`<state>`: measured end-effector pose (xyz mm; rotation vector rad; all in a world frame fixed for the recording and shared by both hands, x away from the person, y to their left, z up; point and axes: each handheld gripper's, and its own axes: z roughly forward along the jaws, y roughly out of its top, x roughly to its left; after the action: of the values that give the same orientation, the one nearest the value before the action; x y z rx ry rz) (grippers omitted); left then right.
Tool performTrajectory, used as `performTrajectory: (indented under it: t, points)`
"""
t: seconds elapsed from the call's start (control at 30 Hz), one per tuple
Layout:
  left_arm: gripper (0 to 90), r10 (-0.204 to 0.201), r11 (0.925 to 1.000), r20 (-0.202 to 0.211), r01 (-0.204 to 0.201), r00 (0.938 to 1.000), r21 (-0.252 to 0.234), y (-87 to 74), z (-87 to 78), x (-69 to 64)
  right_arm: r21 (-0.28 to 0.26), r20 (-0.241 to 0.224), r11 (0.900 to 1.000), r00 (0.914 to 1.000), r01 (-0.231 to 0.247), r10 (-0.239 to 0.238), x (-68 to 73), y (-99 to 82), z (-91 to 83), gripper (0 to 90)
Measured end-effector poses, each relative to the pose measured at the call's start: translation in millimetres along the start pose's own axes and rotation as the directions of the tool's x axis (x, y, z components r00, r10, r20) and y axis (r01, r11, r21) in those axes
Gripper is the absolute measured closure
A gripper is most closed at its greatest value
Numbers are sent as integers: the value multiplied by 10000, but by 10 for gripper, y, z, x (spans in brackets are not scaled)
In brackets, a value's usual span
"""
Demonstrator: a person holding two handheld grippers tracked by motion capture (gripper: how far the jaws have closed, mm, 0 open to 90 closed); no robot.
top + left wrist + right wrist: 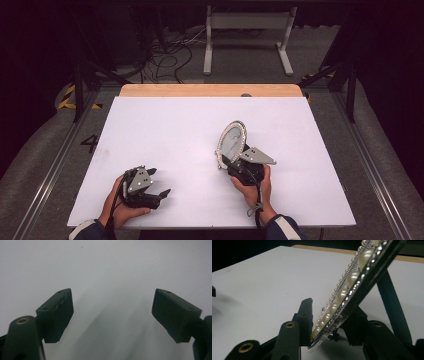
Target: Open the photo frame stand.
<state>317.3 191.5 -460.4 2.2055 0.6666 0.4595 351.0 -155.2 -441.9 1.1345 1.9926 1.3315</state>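
Note:
An oval mirror (232, 142) with a rim of pearls and small stones stands tilted on the white table (165, 130), right of the middle. My right gripper (235, 161) is shut on its lower edge. In the right gripper view the left pad presses the pearl rim (352, 277) and the right pad sits against the dark back; a black strut (390, 302) runs down behind the mirror. My left gripper (158, 181) rests near the front left of the table, jaws wide open. Its pads (58, 312) have only bare white surface between them.
A wooden strip (210, 90) runs along the table's far edge, with a small dark object (246, 95) on it. Beyond the table are a grey metal stand (247, 30) and loose cables (167, 55) on the floor. Metal rails flank both sides.

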Motion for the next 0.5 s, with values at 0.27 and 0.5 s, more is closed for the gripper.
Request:
performTrajectory:
  t: [0.27,0.5]
  points:
    - [182,46,9999,31,-46,10000,128,1,23,-6,390,-684,9992,9976,121,-94,-91,23,-39,712]
    - [177,40,9999,77,-41,10000,158,3,29,-12,557,-1263,9984,9919,-28,99,-151,30,-68,749]
